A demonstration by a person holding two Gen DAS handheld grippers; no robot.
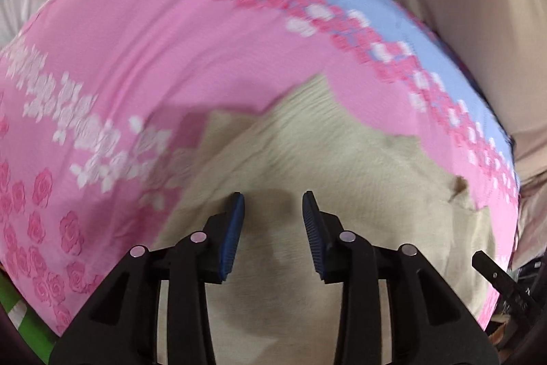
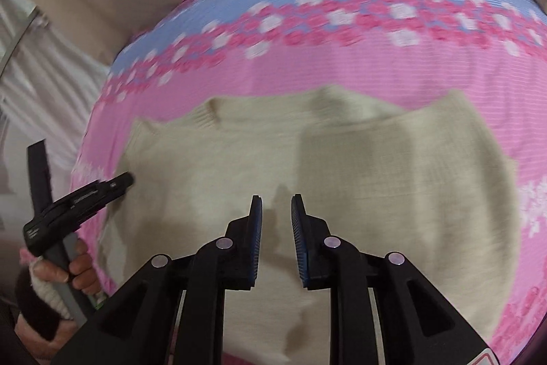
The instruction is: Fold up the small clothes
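One cream knitted garment lies flat on a pink bedcover printed with roses and white flowers, with a pale blue band along its far edge. Part of the garment is folded over itself, its ribbed neckline towards the far side. The right gripper hangs just above the knit, its blue-padded jaws a little apart with nothing between them. The left gripper also points down over the cream fabric, jaws spread wider and empty. A hand grips the left gripper's handle at the bedcover's edge.
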